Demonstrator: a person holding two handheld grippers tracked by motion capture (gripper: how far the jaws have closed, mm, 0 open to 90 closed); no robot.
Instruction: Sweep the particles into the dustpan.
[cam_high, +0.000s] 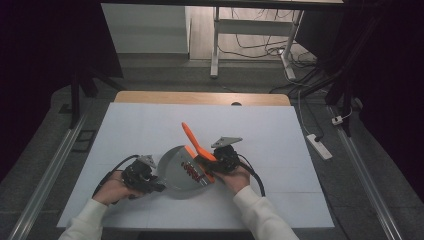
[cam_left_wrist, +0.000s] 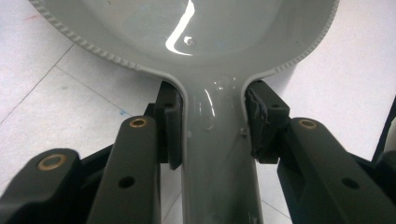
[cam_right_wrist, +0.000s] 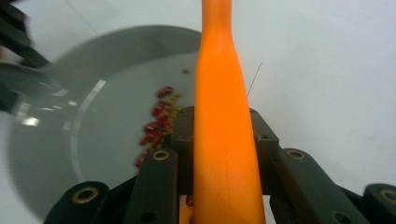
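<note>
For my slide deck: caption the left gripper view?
Left gripper clamped on the grey dustpan's handle.

Two hand-held grippers: left hand-held gripper (cam_high: 150, 182), right hand-held gripper (cam_high: 212, 165). One grey dustpan (cam_high: 177, 170) between them, one orange brush (cam_high: 192, 140) in the right one, one heap of red bits (cam_high: 191, 170) beside it.

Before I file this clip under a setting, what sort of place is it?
Probably a lab or recording workspace, not a home: a bare white-covered table, loose cables and a power strip on the grey floor, and a desk frame behind.
</note>
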